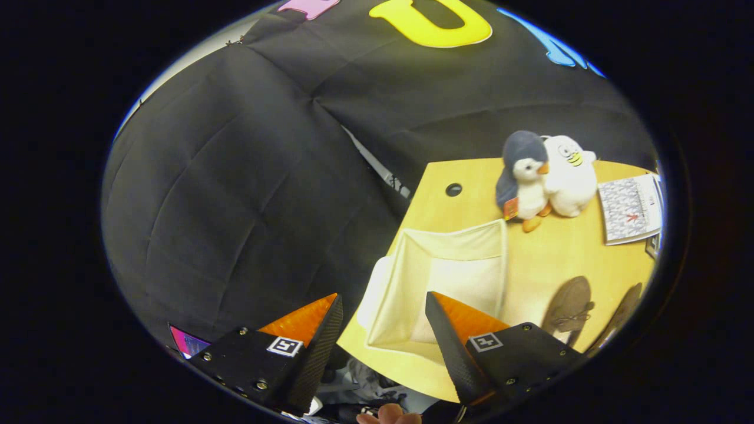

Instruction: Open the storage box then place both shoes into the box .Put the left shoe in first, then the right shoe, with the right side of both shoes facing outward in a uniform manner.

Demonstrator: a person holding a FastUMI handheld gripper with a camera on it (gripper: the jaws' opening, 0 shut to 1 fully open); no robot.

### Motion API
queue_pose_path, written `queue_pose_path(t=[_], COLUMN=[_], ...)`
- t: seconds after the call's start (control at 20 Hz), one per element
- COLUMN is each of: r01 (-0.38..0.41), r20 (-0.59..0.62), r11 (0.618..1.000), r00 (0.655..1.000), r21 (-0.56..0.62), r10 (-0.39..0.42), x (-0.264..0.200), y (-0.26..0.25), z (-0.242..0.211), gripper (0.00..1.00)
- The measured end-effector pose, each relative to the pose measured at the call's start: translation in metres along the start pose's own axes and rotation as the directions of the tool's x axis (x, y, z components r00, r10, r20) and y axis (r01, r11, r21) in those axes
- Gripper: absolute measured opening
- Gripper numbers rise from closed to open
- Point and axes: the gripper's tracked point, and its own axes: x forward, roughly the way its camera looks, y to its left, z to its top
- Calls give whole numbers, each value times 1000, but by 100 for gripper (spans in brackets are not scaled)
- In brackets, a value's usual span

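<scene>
With jaws apart, gripper (383,312) hovers over table's edge (377,359).

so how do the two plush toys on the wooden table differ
The grey-and-white plush penguin has a dark grey head and back, an orange beak and feet, and a tag hanging at its side. The all-white plush toy is rounder, with a small yellow-and-black striped patch on its face. Both stand upright, touching, on the light wooden table beyond the open gripper.

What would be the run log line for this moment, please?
gripper: open, holding nothing | box: open on table, just ahead | shoes: on table beside box, not yet placed
</scene>
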Motion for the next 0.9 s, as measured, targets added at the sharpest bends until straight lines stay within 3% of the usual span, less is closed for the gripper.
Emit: queue_pose_path(t=[0.4, 0.7, 0.9], r01=[138, 254, 320], r20=[29, -49, -102], r11=[990, 952, 932], r00=[990, 967, 946], r21=[41, 173, 171], r10=[-139, -249, -306], x=[-48, -60, -59], y=[-114, -196, -235], z=[-27, -70, -93], gripper=[87, 87, 87])
